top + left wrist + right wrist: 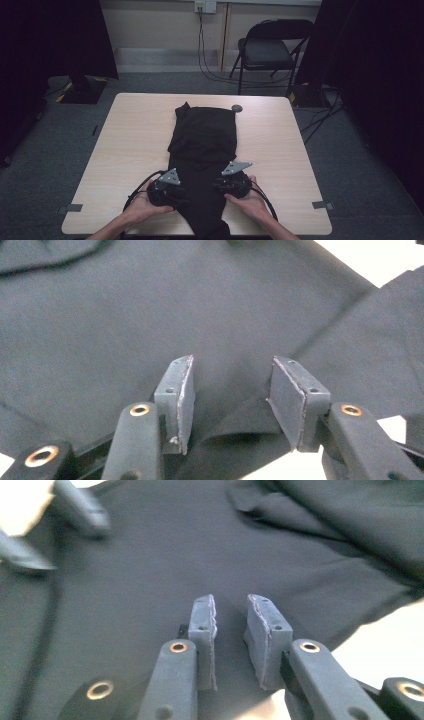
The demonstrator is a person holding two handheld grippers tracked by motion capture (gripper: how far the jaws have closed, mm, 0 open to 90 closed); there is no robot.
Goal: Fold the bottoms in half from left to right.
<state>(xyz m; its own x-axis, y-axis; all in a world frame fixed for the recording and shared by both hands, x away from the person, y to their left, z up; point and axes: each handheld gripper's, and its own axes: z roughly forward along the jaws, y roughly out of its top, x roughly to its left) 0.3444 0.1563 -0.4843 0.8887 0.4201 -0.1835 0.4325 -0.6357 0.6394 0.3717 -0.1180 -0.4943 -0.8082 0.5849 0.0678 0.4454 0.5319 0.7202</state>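
Two black hand-held claws, left claw [176,192] and right claw [223,184], each topped by a grey three-cornered plate, trailing black cables, grey pads [181,395], brass-ringed screws, bare forearms

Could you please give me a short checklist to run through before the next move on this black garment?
1. Left gripper open: ok, its jaws stand apart with a fold of the black garment between them, unpinched.
2. Right gripper released: ok, narrow gap, pads not pressing cloth.
3. Garment fully on the table: not ok, its near end hangs over the edge.
4. Far half folded flat: ok.
5. Small round object clear of the cloth: cannot tell, it sits at the far corner.
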